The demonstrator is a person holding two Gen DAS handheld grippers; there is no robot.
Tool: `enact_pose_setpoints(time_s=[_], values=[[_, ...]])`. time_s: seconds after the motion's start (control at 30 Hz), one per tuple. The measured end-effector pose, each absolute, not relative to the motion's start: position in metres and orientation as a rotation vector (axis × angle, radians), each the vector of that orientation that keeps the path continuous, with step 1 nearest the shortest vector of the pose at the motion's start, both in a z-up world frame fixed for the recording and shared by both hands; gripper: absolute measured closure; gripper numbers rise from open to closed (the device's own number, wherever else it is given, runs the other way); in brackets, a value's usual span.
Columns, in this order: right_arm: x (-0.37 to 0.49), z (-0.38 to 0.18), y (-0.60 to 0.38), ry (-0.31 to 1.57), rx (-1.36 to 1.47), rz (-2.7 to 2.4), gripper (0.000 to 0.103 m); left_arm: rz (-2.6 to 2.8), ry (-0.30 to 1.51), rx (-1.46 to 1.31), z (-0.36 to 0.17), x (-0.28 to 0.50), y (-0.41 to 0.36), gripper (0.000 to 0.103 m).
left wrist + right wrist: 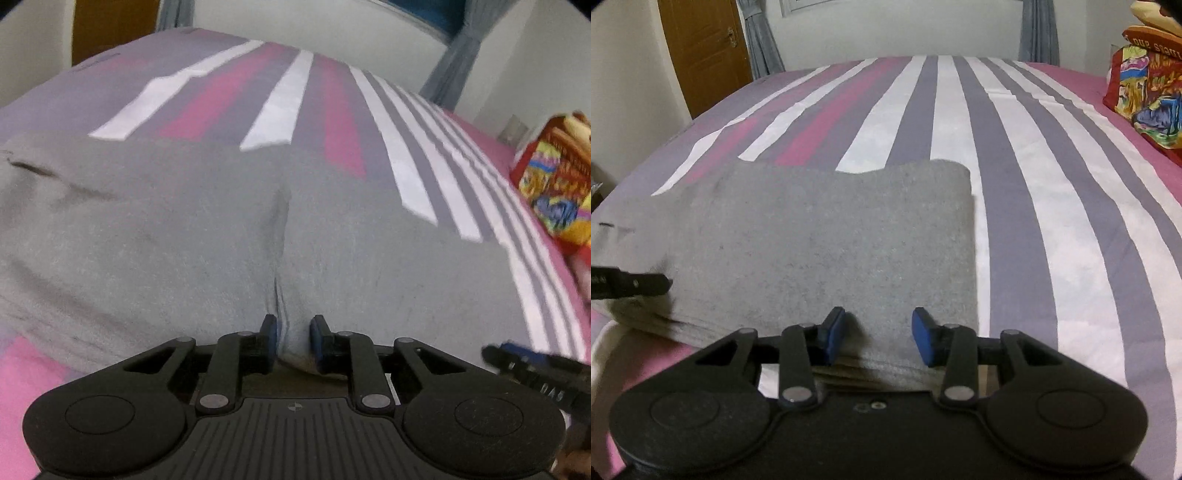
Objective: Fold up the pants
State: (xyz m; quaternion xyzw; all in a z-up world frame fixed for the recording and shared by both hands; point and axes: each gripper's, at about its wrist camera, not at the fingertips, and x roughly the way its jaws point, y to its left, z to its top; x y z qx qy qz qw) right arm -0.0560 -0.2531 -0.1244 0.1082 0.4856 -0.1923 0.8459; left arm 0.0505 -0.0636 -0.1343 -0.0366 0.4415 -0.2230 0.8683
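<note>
pants (820, 243), grey and already folded into a thick stack, lie on the striped bedspread (1015, 184) by the bed's near edge, the stack's right side running straight up a white stripe. nearest the cameras, the left gripper (291, 339) is clenched on a raised pleat of the near hem, so the cloth puckers between its blue pads (317, 341); this pinch probably gathers every layer for one lift. the right gripper (877, 339), further along the same hem toward the stack's right corner, straddles the edge with its jaws part-way apart and pads not visibly pressing, a pose suited to taking a second hold that keeps the hem level. the judged next step is another fold away from the near edge. beyond the stack the bedspread is bare; a bright patterned cushion (1148, 99) sits at the far right edge, clear of the fold path.
</note>
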Motion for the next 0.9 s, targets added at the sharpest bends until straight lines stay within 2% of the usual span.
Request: enact_pose_setpoints(time_s=[0.17, 0.33, 0.43, 0.6, 0.7, 0.9], values=[[-0.040, -0.109, -0.242, 0.949, 0.215, -0.366, 0.062, -0.441, 0.876, -0.086, -0.112, 0.058, -0.052, 0.084], [-0.022, -0.136, -0.223, 1.028, 0.217, -0.320, 0.060, -0.438, 0.991, -0.038, -0.146, 0.056, -0.063, 0.084], [-0.025, -0.146, -0.214, 1.026, 0.161, -0.322, 0.060, -0.419, 0.994, -0.064, -0.151, 0.057, -0.061, 0.080], [-0.030, -0.133, -0.210, 1.016, 0.185, -0.337, 0.060, -0.412, 0.975, -0.049, -0.140, 0.054, -0.053, 0.076], [-0.035, -0.133, -0.203, 1.001, 0.197, -0.346, 0.059, -0.386, 0.978, -0.029, -0.145, 0.049, -0.048, 0.066], [-0.029, -0.133, -0.200, 1.024, 0.191, -0.367, 0.059, -0.381, 0.972, -0.012, -0.142, 0.043, -0.049, 0.066]])
